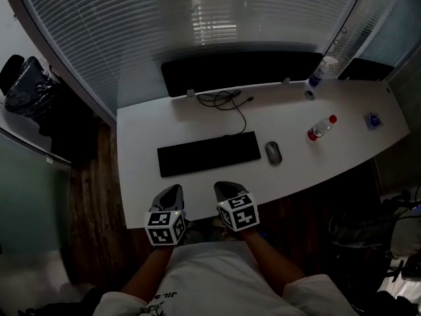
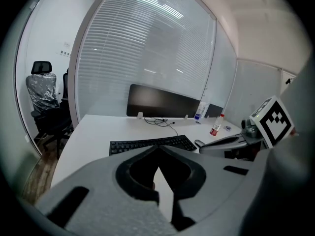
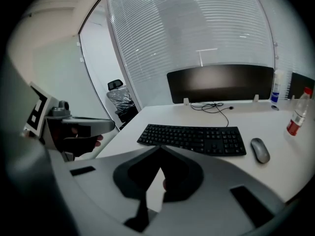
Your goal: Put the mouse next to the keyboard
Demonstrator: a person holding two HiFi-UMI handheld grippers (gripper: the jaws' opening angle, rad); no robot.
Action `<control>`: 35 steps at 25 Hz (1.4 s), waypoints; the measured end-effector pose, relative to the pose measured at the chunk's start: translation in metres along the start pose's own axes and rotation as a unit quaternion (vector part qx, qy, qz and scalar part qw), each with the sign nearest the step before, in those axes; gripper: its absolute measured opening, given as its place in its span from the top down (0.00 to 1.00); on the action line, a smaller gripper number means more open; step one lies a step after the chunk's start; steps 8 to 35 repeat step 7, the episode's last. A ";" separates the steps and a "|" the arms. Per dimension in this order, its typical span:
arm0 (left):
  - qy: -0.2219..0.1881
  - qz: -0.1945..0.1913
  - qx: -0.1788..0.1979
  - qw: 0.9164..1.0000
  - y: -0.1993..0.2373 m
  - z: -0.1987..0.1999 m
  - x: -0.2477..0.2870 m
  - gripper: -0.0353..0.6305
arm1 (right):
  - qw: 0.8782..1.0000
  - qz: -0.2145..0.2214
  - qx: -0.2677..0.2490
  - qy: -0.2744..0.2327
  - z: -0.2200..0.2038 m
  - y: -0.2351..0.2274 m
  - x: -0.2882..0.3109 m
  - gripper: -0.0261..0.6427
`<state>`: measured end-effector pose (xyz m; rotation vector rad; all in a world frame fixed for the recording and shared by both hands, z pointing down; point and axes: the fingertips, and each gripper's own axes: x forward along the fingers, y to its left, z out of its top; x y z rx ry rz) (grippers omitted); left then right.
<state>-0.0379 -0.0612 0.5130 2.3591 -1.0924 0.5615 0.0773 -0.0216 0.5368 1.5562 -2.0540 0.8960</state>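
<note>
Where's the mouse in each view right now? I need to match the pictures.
Head view: mouse right of centre, just past the keyboard's right end.
Left gripper view: mouse small, centre-right, at the keyboard's right end.
Right gripper view: mouse lower right, beside the keyboard.
Shared landmark: the keyboard.

Colour rundown: white counter (image 1: 141, 143), black keyboard (image 1: 209, 153), grey mouse (image 1: 273, 152). The monitor (image 1: 240, 69) and its cable (image 1: 229, 100) are black too. The bottle (image 1: 321, 128) is clear with a red cap and red label. The left gripper (image 1: 172, 193) and right gripper (image 1: 227, 189) are both grey, each with a white cube covered in black square markers. The floor (image 1: 92, 196) is dark brown wood, and the blinds (image 1: 197, 18) are pale grey stripes.
</note>
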 end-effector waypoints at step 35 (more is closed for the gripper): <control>0.001 0.011 -0.007 1.000 0.012 0.000 -0.009 0.94 | 1.000 0.001 -0.012 0.001 0.005 0.011 0.004 0.96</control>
